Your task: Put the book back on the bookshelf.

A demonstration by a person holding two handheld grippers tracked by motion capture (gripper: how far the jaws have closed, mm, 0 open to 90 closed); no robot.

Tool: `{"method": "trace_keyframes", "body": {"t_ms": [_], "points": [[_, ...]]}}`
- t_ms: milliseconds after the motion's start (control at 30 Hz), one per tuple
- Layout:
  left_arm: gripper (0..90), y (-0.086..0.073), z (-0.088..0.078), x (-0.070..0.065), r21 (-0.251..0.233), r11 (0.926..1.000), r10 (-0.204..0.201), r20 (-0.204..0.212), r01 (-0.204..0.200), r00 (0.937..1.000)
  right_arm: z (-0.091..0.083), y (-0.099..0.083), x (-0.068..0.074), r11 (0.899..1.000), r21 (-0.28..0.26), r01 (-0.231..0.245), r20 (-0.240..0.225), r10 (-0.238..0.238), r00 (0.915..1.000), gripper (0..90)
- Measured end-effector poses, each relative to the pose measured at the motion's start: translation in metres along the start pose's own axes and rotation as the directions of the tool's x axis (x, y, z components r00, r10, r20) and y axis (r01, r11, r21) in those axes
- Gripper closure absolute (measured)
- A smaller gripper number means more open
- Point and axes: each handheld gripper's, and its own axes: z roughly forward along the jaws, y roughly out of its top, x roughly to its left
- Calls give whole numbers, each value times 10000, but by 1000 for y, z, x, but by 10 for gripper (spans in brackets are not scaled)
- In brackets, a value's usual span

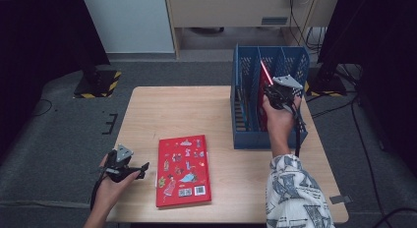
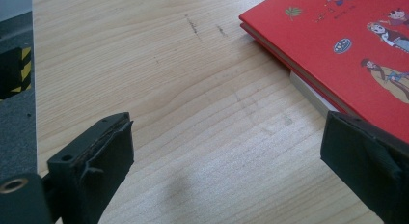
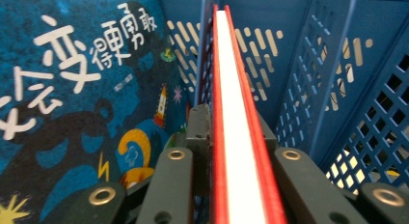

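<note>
A blue slotted file rack (image 1: 246,139) stands on the right side of the wooden table (image 1: 187,110). My right gripper (image 1: 275,93) is over its middle slot, shut on the upper edge of a thin red book (image 1: 264,73) that stands upright in the slot. In the right gripper view the jaws of my right gripper (image 3: 231,119) flank that red book (image 3: 231,64) inside the rack (image 3: 337,64). A second red book (image 1: 183,170) with cartoon figures lies flat near the front edge. My left gripper (image 1: 140,170) rests open just left of it, with bare wood between its jaws (image 2: 226,132) and the book's corner (image 2: 347,50) beside it.
A blue picture book (image 3: 72,89) with white lettering stands in the slot to the left of the held one. The rack's right-hand slots (image 1: 295,66) hold nothing. Grey carpet and a yellow-black striped stand base (image 1: 101,85) lie beyond the table's left side.
</note>
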Motion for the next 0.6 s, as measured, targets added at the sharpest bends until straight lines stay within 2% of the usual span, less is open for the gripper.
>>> {"method": "trace_keyframes", "body": {"t_ms": [300,433,600], "points": [[39,1,-1,1,-66,9999,-82,-19,81,10000,-9,5,3,9998,-58,184,-9,-184,9998,708],[39,1,-1,0,-72,10000,-62,-4,62,10000,-10,7,3,9998,-47,218,-64,-219,9997,717],[38,1,0,0,-53,10000,-48,-4,48,10000,-10,7,1,9999,19,158,-5,-158,9999,769]]}}
